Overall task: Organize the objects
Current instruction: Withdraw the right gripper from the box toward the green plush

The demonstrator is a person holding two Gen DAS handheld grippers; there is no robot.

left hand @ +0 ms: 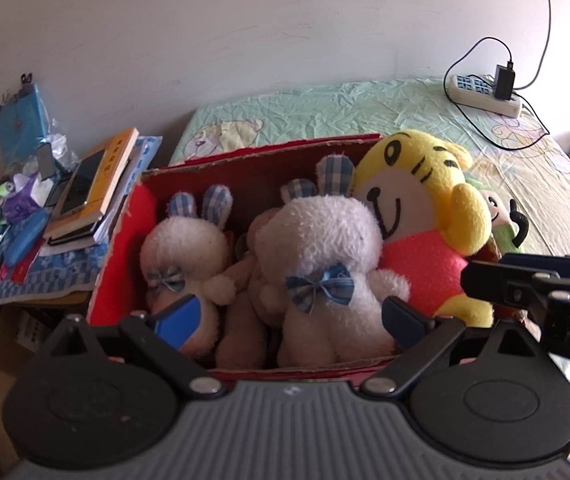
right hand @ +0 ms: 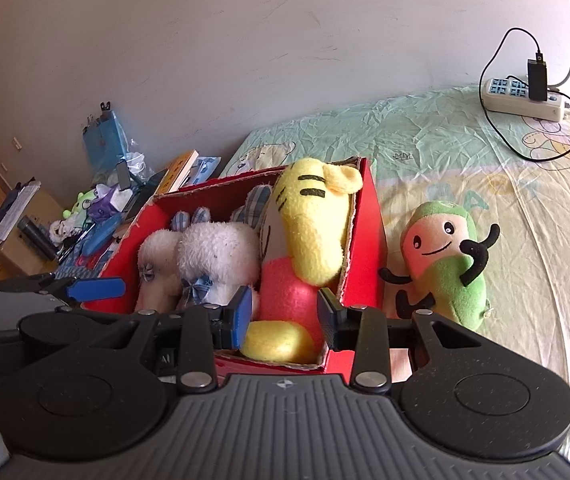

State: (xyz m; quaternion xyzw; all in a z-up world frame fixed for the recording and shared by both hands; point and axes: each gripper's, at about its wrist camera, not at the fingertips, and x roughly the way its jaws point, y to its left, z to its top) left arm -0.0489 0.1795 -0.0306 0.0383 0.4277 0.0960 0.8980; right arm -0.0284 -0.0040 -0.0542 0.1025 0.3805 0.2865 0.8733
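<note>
A red cardboard box (left hand: 121, 248) (right hand: 369, 240) stands on the bed. It holds two white plush rabbits with blue bows (left hand: 325, 264) (left hand: 185, 256), a brown plush (left hand: 245, 304) between them and a yellow tiger plush in a pink shirt (left hand: 417, 216) (right hand: 309, 236). A green and pink plush (right hand: 445, 264) leans against the box's right outer side. My left gripper (left hand: 291, 318) is open, its fingers on either side of the right rabbit. My right gripper (right hand: 287, 314) is open over the tiger's pink body and yellow foot.
The bed has a pale green and yellow cartoon sheet (right hand: 465, 160). A white power strip with a black charger and cables (right hand: 525, 98) lies at its far right. A cluttered side table (left hand: 57, 220) with books, a phone and small toys stands left of the box. A white wall is behind.
</note>
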